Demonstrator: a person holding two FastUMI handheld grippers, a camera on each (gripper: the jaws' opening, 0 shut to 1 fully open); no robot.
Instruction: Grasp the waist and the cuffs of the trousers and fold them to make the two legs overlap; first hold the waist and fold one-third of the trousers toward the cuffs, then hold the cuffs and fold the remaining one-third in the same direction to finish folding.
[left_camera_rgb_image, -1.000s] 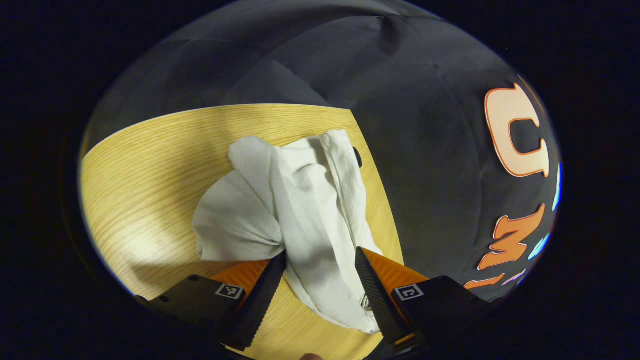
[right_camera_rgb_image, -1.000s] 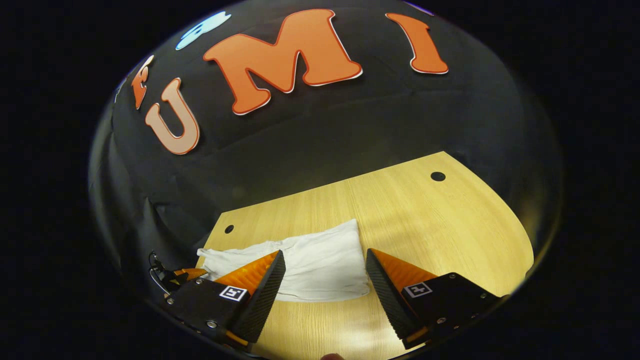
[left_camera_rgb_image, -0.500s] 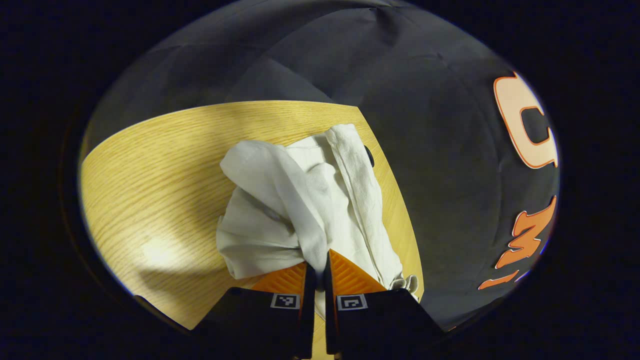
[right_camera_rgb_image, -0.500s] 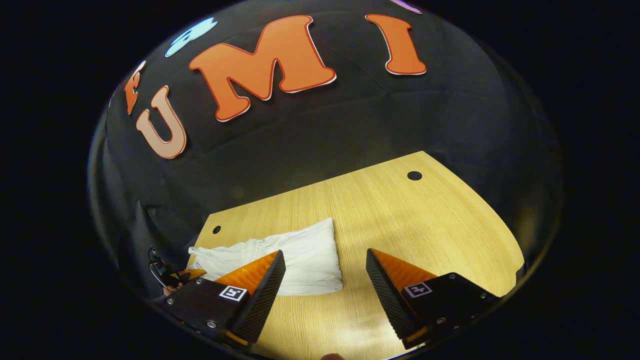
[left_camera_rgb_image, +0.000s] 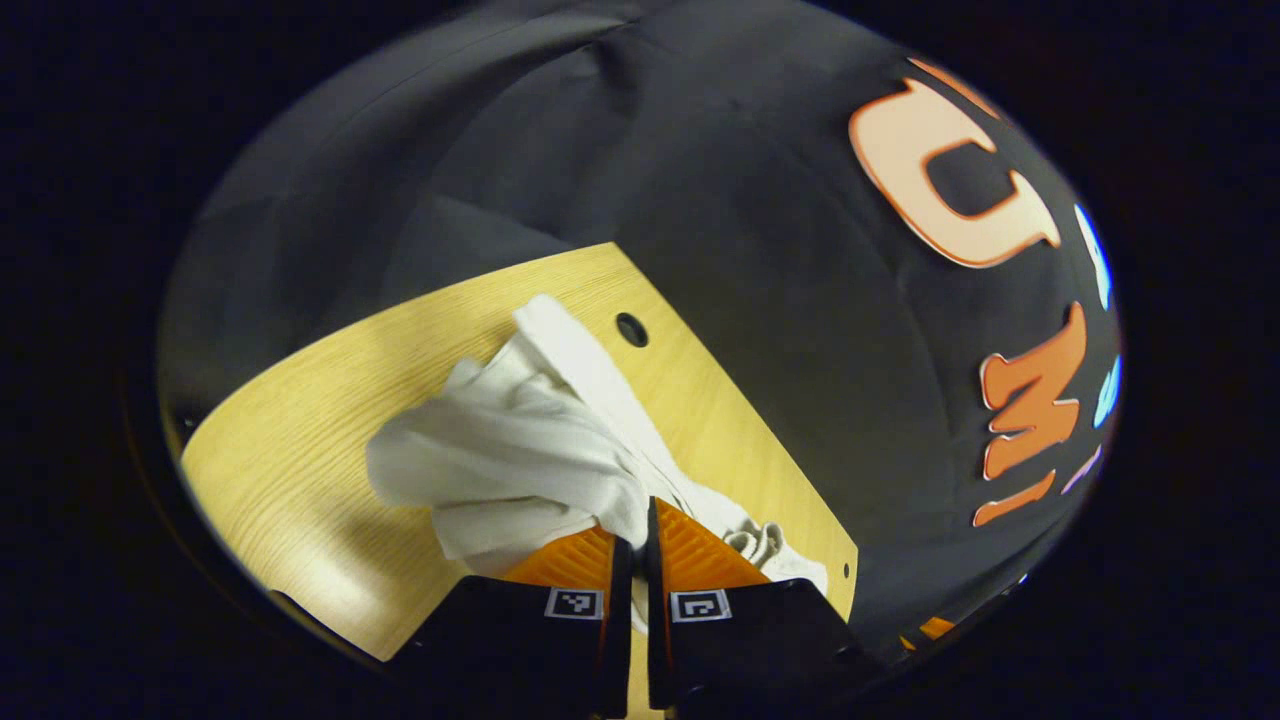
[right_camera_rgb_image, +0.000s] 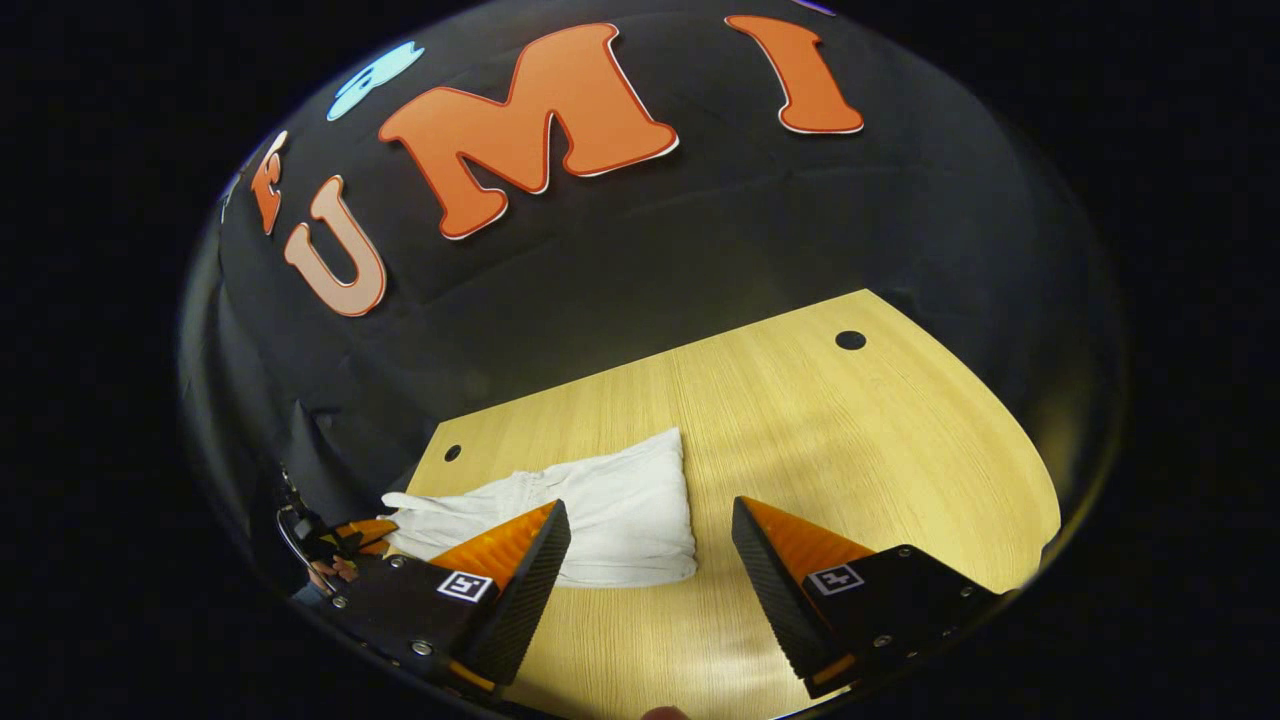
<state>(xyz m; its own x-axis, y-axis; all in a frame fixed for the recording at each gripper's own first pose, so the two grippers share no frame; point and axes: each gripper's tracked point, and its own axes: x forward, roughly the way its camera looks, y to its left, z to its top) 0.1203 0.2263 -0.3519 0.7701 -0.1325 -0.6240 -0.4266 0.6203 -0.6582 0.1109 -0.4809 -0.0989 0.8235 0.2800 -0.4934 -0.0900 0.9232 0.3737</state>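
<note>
A pale wood-grain worktop (right_camera_rgb_image: 820, 430) stands against the booth's black cloth wall, with small round holes near its far corners. In the left gripper view, the white trousers (left_camera_rgb_image: 510, 450) lie bunched on the worktop, running from the centre up toward 12 o'clock, near the hole (left_camera_rgb_image: 631, 329) at 1 o'clock. The left gripper (left_camera_rgb_image: 632, 530) has its fingers pressed together on a gathered fold of the trousers, the cloth pulled up in ridges toward it. In the right gripper view, the right gripper (right_camera_rgb_image: 650, 545) hangs above the worktop with its fingers wide apart and nothing between them. The trousers (right_camera_rgb_image: 600, 510) lie flat beyond it, stretching toward 9 o'clock, where the other gripper's end meets the cloth.
</note>
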